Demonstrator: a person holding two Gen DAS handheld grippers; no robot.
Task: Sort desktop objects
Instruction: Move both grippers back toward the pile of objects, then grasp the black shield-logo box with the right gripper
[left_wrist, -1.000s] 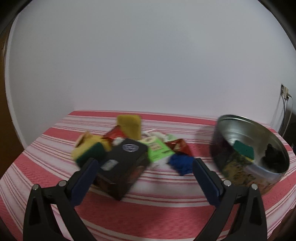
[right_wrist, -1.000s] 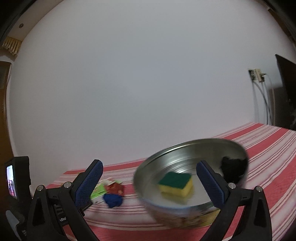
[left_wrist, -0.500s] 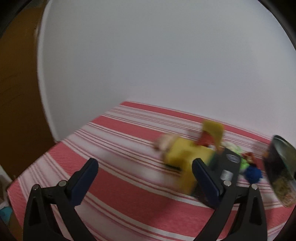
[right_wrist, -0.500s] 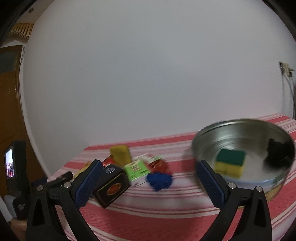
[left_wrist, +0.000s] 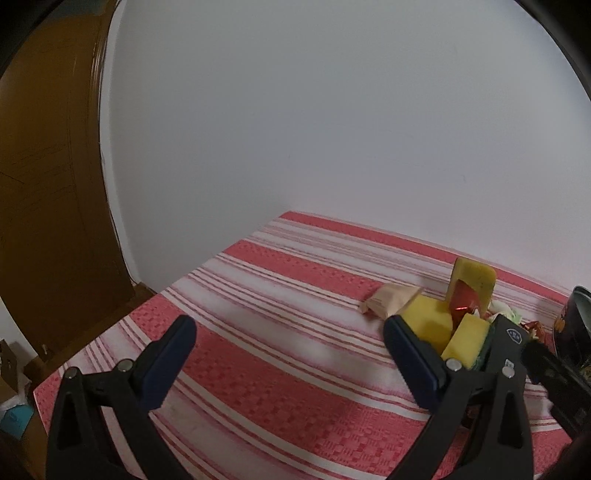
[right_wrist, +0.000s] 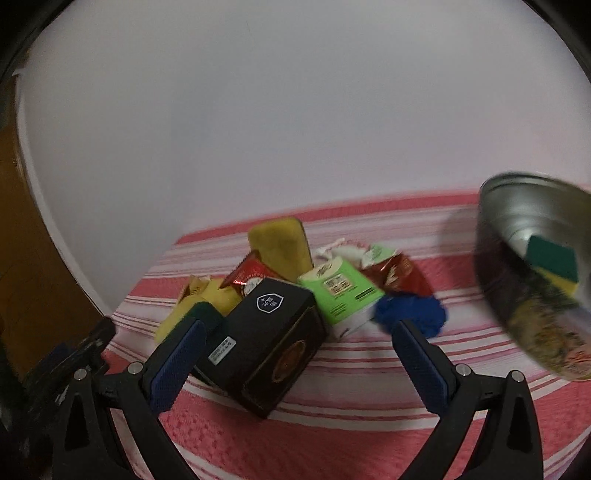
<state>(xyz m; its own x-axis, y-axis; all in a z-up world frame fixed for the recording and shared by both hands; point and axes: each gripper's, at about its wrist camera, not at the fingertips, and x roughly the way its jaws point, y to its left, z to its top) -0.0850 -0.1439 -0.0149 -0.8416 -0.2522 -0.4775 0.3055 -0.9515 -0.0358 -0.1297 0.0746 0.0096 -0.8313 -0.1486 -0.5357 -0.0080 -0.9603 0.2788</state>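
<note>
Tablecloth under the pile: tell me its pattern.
The tablecloth has red and white stripes, with a woven check texture in the red bands; clearest in the left wrist view.

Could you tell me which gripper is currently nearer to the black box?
Probably the right gripper, open with the black box between its fingers; the left gripper points past it, box at its right finger.

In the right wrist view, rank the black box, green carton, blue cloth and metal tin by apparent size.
1. black box, though it sits nearest the camera
2. metal tin, cut off by the frame, so unsure
3. green carton
4. blue cloth
</note>
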